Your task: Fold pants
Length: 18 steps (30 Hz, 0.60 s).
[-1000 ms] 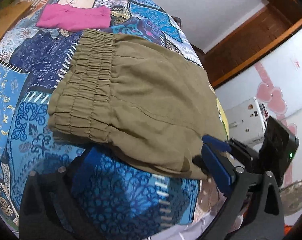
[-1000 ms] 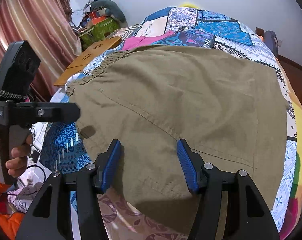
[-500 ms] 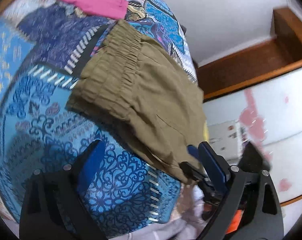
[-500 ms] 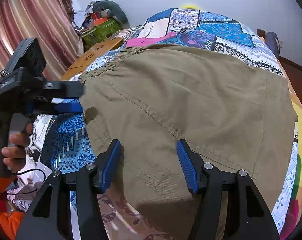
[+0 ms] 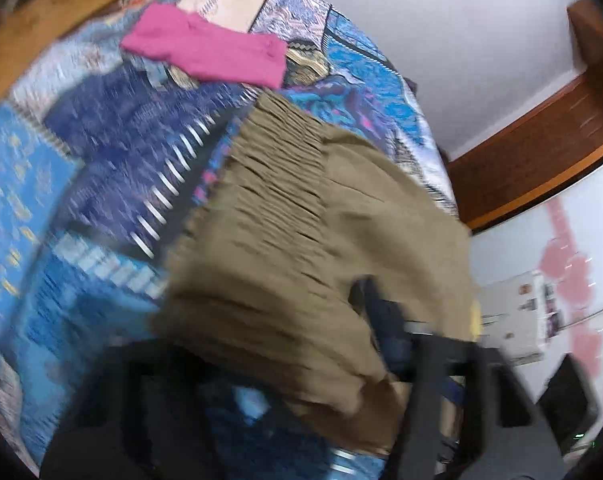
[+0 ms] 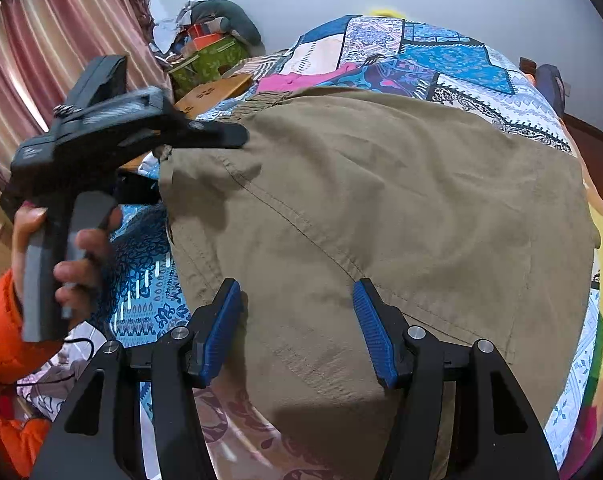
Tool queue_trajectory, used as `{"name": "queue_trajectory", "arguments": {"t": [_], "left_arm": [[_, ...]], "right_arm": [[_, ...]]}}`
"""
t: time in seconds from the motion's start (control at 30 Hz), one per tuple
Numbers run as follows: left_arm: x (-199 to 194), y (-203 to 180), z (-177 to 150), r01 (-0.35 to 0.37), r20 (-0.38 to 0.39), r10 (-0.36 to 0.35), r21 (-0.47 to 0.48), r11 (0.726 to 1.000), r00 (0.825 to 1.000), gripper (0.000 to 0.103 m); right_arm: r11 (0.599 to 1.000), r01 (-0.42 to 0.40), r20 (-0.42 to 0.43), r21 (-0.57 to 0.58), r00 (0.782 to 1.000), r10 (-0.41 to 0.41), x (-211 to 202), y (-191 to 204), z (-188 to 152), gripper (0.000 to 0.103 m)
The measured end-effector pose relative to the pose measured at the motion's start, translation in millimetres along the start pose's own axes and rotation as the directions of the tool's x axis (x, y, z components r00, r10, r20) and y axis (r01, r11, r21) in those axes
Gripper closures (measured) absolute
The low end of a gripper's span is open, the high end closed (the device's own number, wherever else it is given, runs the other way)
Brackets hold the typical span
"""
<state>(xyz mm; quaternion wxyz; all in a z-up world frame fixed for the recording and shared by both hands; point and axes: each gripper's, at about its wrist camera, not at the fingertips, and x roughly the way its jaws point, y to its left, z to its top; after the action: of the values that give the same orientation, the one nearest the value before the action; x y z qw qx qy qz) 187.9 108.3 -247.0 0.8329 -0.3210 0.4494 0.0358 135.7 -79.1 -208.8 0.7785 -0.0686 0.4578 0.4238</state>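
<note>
Olive pants (image 6: 381, 200) lie spread on the patchwork bedspread (image 5: 41, 200), their elastic waistband (image 5: 277, 184) toward the left. The left wrist view is blurred. My left gripper (image 5: 269, 320) is at the waistband's near corner: one blue finger (image 5: 385, 336) lies on top of the cloth, the other is hidden beneath it. Its jaws are closing with the cloth between them, a gap still showing. In the right wrist view this left gripper (image 6: 189, 160) reaches the pants' left edge, held by a hand (image 6: 73, 256). My right gripper (image 6: 297, 320) stands open over the pants' near edge.
A folded pink garment (image 5: 205, 48) lies on the bedspread beyond the waistband. A wooden board (image 6: 213, 92) and a clutter pile with a green box (image 6: 209, 56) sit past the bed's left side by a curtain (image 6: 61, 40). A white appliance (image 5: 513, 316) stands to the right.
My left gripper has swung in from beside the pants onto their waistband corner, and its jaws have narrowed around the cloth. The right gripper has stayed where it was.
</note>
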Motion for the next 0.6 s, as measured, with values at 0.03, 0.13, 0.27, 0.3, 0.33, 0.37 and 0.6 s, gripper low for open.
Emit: {"name": "queue_trajectory", "arguments": {"t": [0.03, 0.13, 0.27, 0.3, 0.33, 0.37, 0.6], "left_arm": [[0, 4, 2, 0.008, -0.011, -0.008, 0.008, 1.0, 1.0, 0.062], [-3, 1, 2, -0.014, -0.013, 0.015, 0.081, 0.997, 1.0, 0.067], [-23, -17, -8, -0.127, 0.072, 0.112, 0.241, 0.962, 0.991, 0.069], [-27, -18, -9, -0.149, 0.092, 0.129, 0.264, 0.953, 0.987, 0.069], [-34, -20, -11, -0.177, 0.118, 0.149, 0.289, 0.941, 0.982, 0.069], [-41, -20, -14, -0.214, 0.149, 0.175, 0.316, 0.924, 0.973, 0.069], [-91, -14, -23, -0.434, 0.342, 0.308, 0.397, 0.809, 0.888, 0.07]], "right_arm": [[1.0, -0.001, 0.0, 0.0, 1.0, 0.001, 0, 0, 0, 0.047], [1.0, -0.001, -0.001, -0.001, 1.0, 0.001, 0, -1, 0, 0.047], [1.0, 0.01, -0.011, 0.014, 1.0, -0.009, -1, 0, 4, 0.047], [1.0, 0.012, -0.011, 0.019, 1.0, -0.012, -2, 1, 5, 0.047], [1.0, 0.014, -0.011, 0.021, 1.0, -0.014, -3, 2, 6, 0.047], [1.0, 0.021, -0.005, 0.023, 1.0, -0.021, -6, 2, 6, 0.047], [0.99, 0.097, 0.031, 0.099, 0.994, -0.1, -29, -21, -1, 0.047]]}}
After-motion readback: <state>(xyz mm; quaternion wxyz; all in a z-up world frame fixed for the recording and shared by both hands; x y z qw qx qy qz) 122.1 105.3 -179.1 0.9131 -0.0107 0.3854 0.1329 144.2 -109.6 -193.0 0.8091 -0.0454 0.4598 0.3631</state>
